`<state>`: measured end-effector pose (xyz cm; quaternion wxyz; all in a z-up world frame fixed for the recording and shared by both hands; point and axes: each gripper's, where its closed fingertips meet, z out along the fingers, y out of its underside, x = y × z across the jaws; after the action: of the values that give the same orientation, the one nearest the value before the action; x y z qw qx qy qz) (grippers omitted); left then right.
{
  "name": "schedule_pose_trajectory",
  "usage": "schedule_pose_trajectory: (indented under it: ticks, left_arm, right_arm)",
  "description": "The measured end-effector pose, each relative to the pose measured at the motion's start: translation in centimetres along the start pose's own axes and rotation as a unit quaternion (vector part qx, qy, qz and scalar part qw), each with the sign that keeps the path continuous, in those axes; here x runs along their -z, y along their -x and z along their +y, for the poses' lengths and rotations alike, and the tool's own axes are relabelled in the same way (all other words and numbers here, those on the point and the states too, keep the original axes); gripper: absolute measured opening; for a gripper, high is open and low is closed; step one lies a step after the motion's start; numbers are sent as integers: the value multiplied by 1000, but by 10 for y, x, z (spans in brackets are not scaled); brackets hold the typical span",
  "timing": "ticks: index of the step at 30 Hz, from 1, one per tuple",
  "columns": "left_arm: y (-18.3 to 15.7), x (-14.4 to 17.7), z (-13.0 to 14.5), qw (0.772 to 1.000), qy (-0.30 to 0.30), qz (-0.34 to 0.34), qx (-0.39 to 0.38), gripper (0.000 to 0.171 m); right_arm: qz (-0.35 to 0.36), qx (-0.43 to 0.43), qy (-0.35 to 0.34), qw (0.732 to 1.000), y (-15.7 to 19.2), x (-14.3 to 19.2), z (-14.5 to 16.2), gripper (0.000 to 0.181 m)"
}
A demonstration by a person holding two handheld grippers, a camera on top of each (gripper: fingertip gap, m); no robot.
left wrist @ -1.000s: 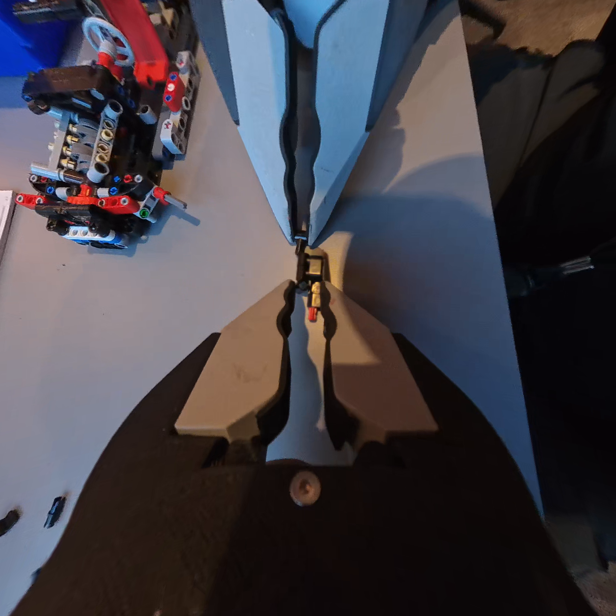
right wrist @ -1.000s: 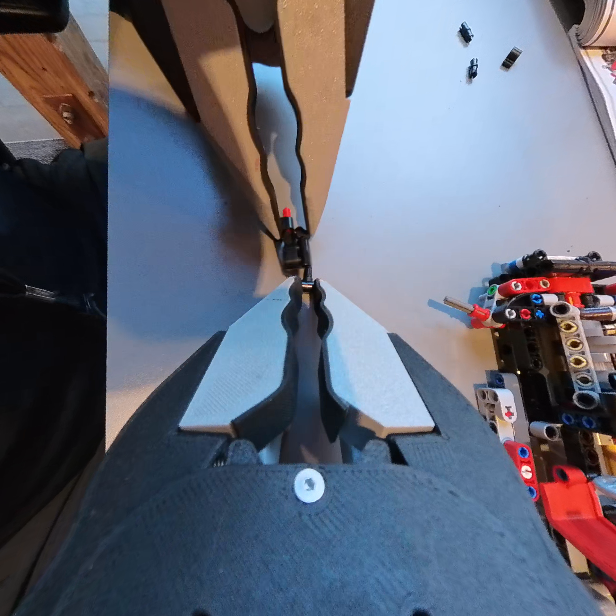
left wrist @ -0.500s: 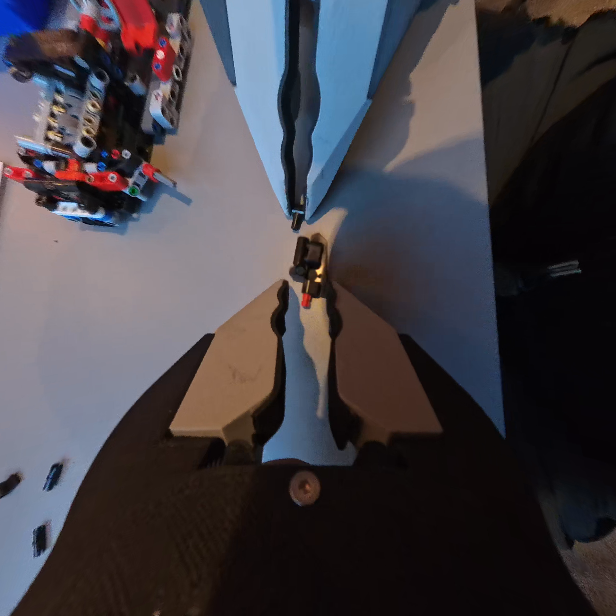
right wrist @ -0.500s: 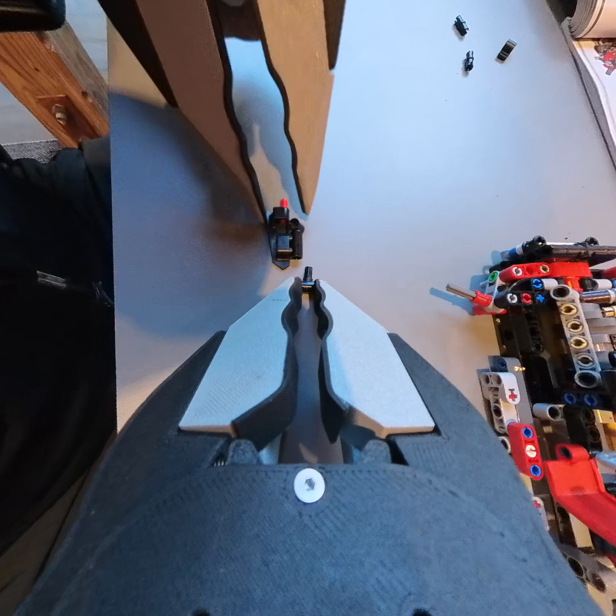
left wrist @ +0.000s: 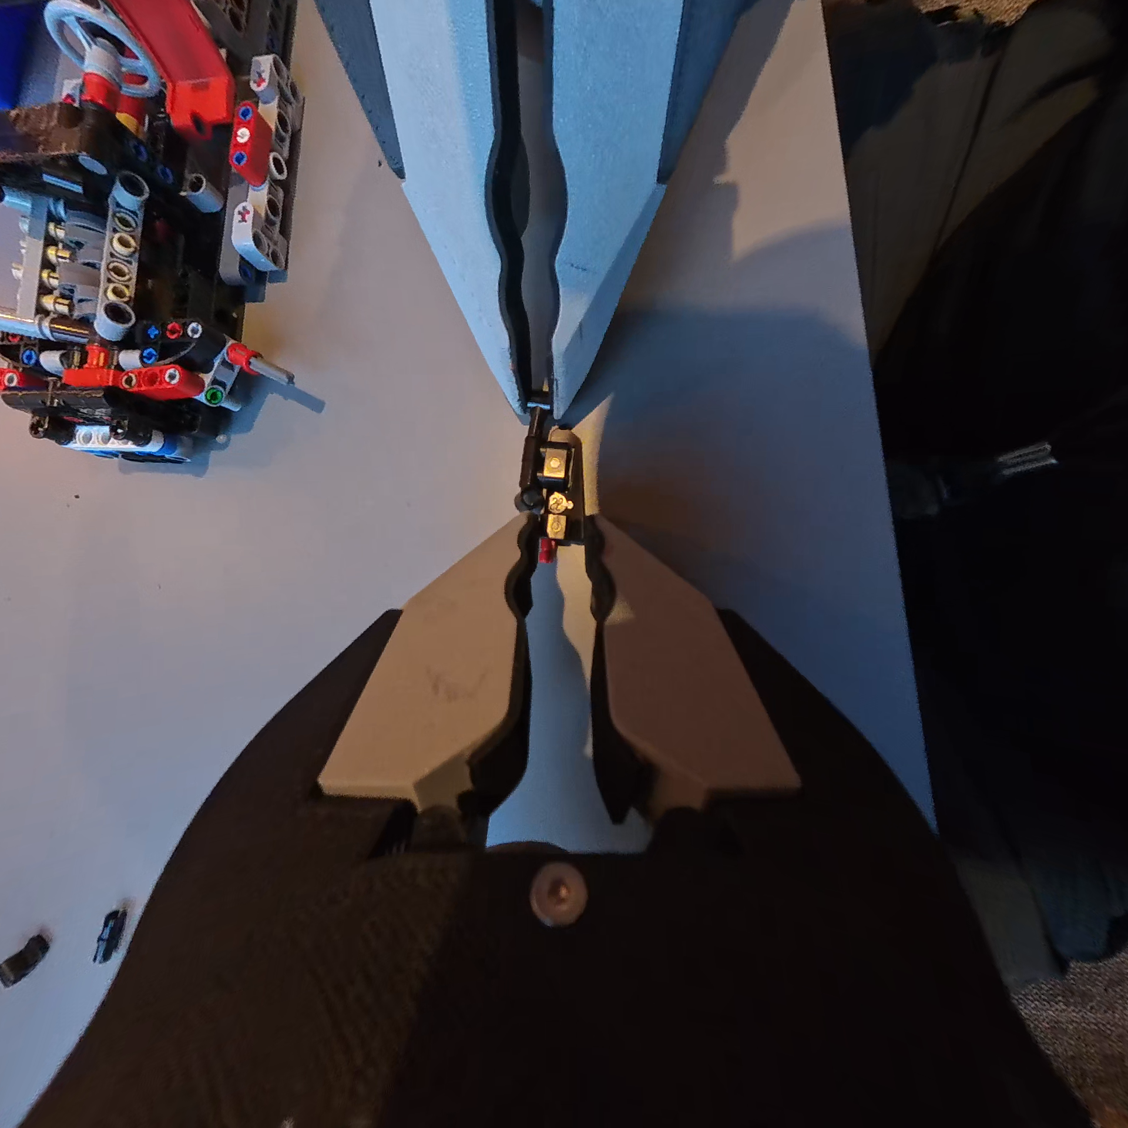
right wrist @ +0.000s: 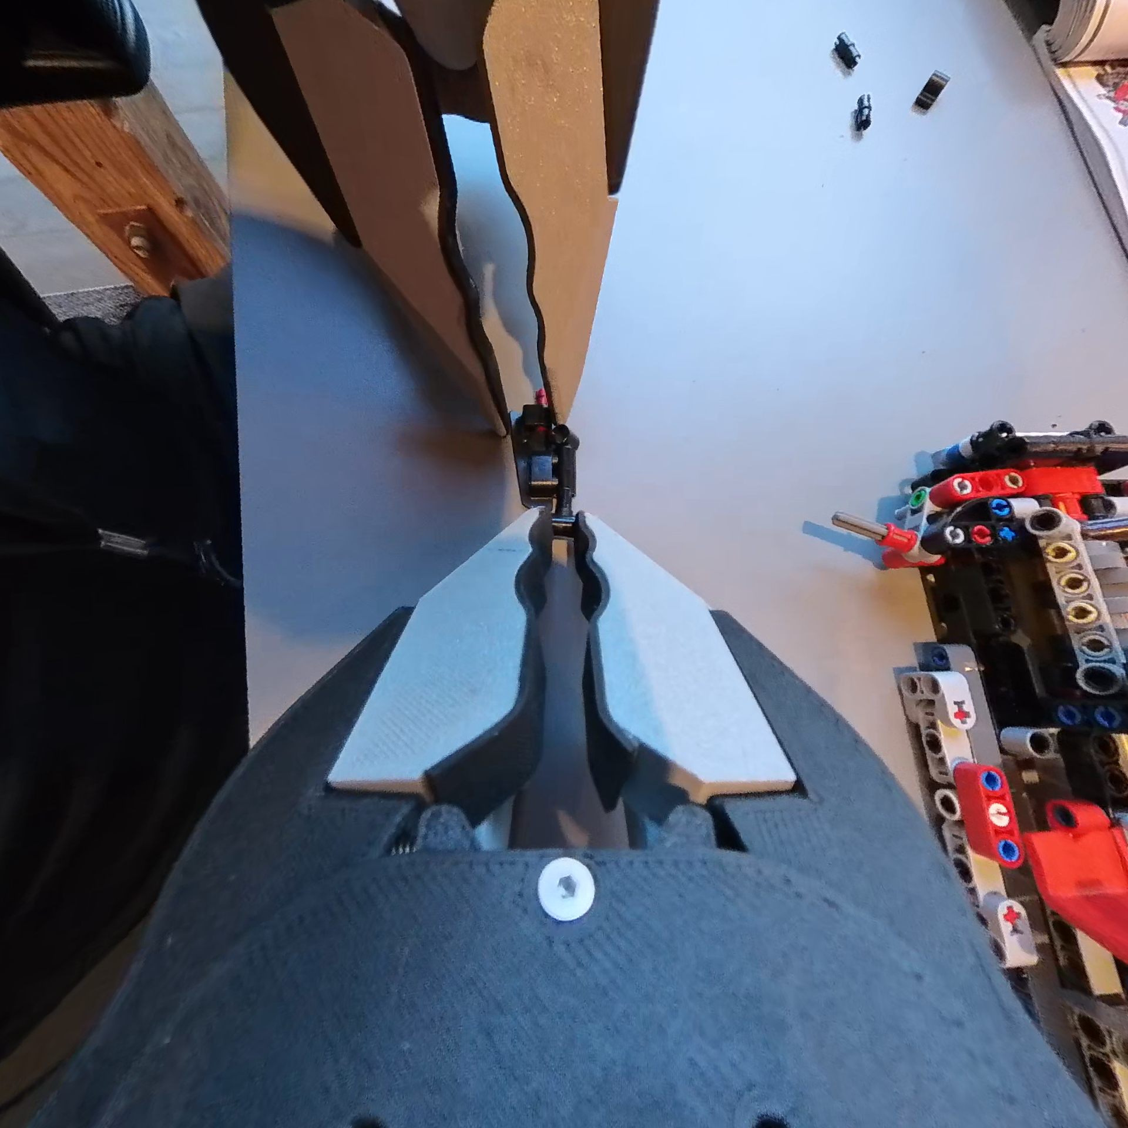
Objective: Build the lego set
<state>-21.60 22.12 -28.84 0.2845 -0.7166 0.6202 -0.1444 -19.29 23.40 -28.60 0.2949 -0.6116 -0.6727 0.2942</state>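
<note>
Both grippers are meeting tip to tip over the pale grey table (left wrist: pixel 183 610), right near its edge. The left gripper (left wrist: pixel 556 534), tan-fingered, is clamping a small black sub-assembly (left wrist: pixel 552 482) with a red pin poking out between its fingers; the jaws are sitting at a narrow gap, pinching that piece. The right gripper (right wrist: pixel 564 519), grey-fingered, is nipping a thin black pin (right wrist: pixel 566 497) at its very tips, jaws nearly closed on it, and the pin's far end is touching the sub-assembly.

The big lego model (right wrist: pixel 1037 610) is lying on the table well apart from the grippers, a dense block of black, grey and red beams with a grey axle jutting out toward them. Three small black loose pieces (right wrist: pixel 864 110) are lying on the bare surface beyond, near a booklet (right wrist: pixel 1099 110) at the table's border.

Off the table edge, dark fabric (left wrist: pixel 1007 427) is filling the side, and a wooden post (right wrist: pixel 110 183) is standing by the corner over grey carpet.
</note>
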Motion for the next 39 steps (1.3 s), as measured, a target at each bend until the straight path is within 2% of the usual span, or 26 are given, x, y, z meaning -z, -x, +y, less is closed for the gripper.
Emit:
schedule_pose_trajectory:
  ticks: [12,25,29,35,39]
  left_arm:
    - [3,-2,-2,998,-38,54,11,11]
    - [4,-3,-4,997,-50,51,-8,11]
    - [3,-3,-4,996,-61,61,-2,10]
    - [3,-3,-4,992,-87,91,30,10]
    - [3,-3,-4,990,-90,96,45,9]
  right_arm:
    - [3,-11,10,1000,-1,1,5,4]
    - [-4,-33,13,999,-1,2,6,4]
    - [8,-30,14,999,-2,2,6,4]
    - [68,4,18,998,-2,1,6,3]
    - [60,-64,15,996,-1,1,6,4]
